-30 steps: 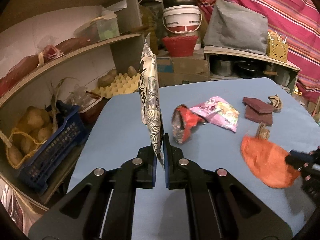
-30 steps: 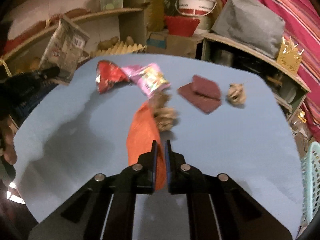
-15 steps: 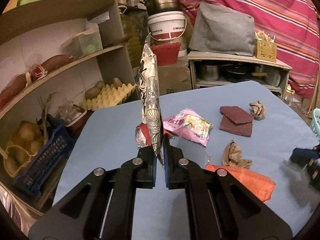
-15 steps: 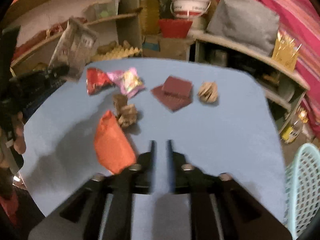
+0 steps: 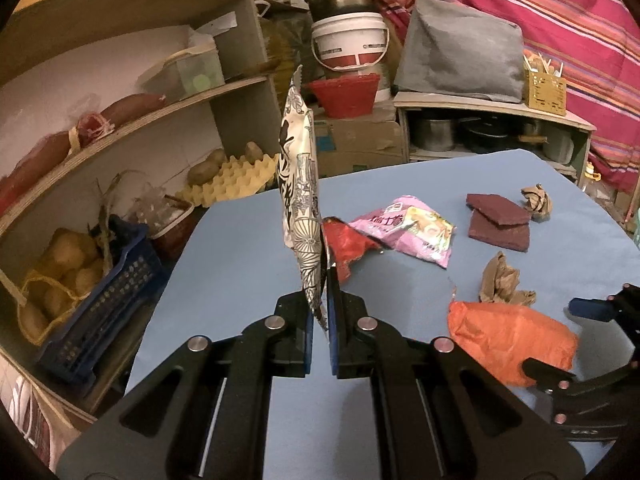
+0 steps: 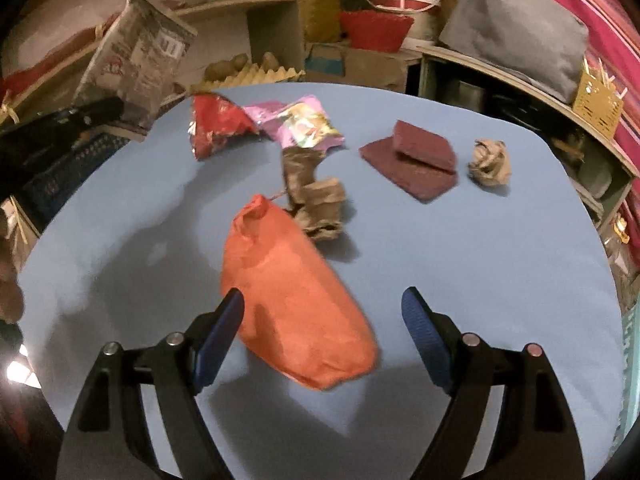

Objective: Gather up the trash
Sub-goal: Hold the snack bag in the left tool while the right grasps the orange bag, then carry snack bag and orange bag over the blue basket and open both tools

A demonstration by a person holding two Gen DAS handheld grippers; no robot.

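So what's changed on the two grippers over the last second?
The right gripper let go of the orange bag, which now lies on the blue table between its opening jaws. The left gripper still pinches the silver wrapper upright. The other trash hasn't moved.

A: Left wrist view: silver wrapper [image 5: 300, 184] stands edge-on, its print unreadable; its lower end is hidden between the left tongs [image 5: 325, 292]. The red wrapper [image 5: 346, 246] is partly covered behind it.

B: The right tongs [image 5: 560, 338] are cut off at that frame's right edge. Only one blue pad and some black linkage show there.

A: Right wrist view: motion blur softens the orange bag [image 6: 294, 300]; its near end smears. Text on the pink packet [image 6: 298, 124] is illegible.

B: The teal basket [image 6: 632, 336] is a sliver at the right edge. A hand [image 6: 10, 280] at the left edge is dark, mostly cropped.
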